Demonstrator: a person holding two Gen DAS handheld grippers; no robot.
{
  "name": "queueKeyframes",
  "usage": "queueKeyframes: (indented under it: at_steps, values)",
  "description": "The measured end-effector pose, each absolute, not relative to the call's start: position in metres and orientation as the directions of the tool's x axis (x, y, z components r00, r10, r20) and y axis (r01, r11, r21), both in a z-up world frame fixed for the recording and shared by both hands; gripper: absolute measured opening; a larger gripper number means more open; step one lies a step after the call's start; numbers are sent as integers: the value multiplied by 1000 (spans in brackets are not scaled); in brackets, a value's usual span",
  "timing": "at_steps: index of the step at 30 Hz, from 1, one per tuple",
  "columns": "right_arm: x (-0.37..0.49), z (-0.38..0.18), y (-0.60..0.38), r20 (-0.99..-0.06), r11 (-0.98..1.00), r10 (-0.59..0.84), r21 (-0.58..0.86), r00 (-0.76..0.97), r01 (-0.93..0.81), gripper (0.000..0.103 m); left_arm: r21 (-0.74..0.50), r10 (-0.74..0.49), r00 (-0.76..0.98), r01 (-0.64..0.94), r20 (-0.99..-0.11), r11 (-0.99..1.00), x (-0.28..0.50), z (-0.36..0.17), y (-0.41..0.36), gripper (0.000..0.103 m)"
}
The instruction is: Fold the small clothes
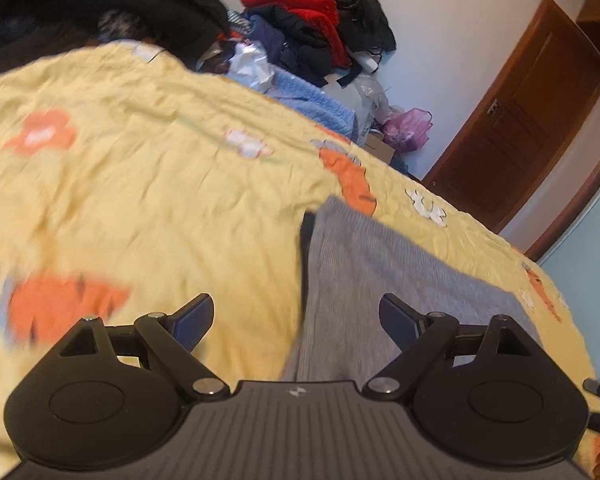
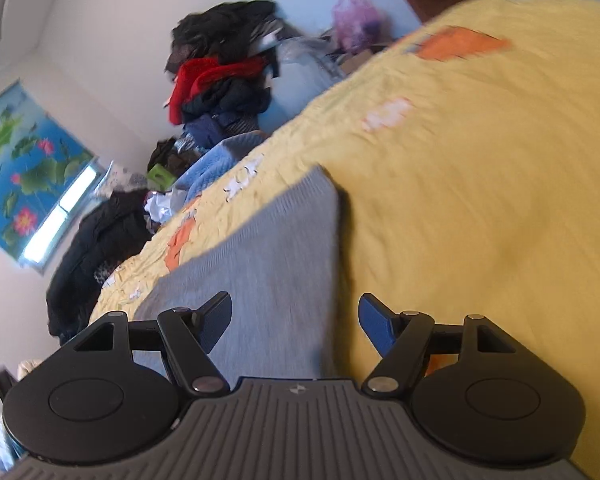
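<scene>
On the bed: yellow crinkled quilt [image 1: 148, 200] with orange and white flower patches.
Garment: grey ribbed knit [image 1: 380, 280], flat on the quilt, straight folded edges, a dark band along its left edge.
Left gripper [image 1: 296, 320]: jaws wide apart, holding nothing, over the knit's left edge.
Right gripper [image 2: 296, 322]: jaws apart, empty, over the knit's right edge.
Far: heaped clothes [image 1: 316, 12], brown wooden door [image 1: 528, 120].
Writing: none readable.

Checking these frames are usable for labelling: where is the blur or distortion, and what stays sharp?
Left wrist view: yellow bedspread and its orange patches smeared by motion, grey garment soft, left gripper sharp, door bowed by the fisheye. Right wrist view: bedspread streaked, right gripper crisp, window strip blown out.
</scene>
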State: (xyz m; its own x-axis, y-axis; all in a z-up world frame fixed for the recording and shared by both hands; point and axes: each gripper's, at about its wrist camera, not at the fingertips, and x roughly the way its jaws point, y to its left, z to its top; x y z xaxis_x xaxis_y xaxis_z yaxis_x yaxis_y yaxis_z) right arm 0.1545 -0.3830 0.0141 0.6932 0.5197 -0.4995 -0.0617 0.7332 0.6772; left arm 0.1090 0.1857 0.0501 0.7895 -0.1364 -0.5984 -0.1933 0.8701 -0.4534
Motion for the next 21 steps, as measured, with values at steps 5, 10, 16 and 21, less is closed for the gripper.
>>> queueKeyframes:
  at_steps: [5, 10, 16, 21]
  values:
    - [95, 2, -385, -470, 654, 554, 756, 687, -11, 76, -639, -247, 784, -233, -569, 732, 64, 32, 182, 90]
    - [86, -15, -357, -514, 644, 574, 764, 637, 37, 77, -758, -348, 767, -261, -539, 598, 63, 10, 173, 90]
    - [95, -17, -338, -483, 596, 559, 799, 674, 79, 80, -817, -353, 802, -266, -482, 511, 60, 2, 166, 91]
    - [104, -19, -334, -442, 590, 498, 803, 746, 83, 79, -848, -374, 806, -272, -459, 455, 84, -1, 174, 91]
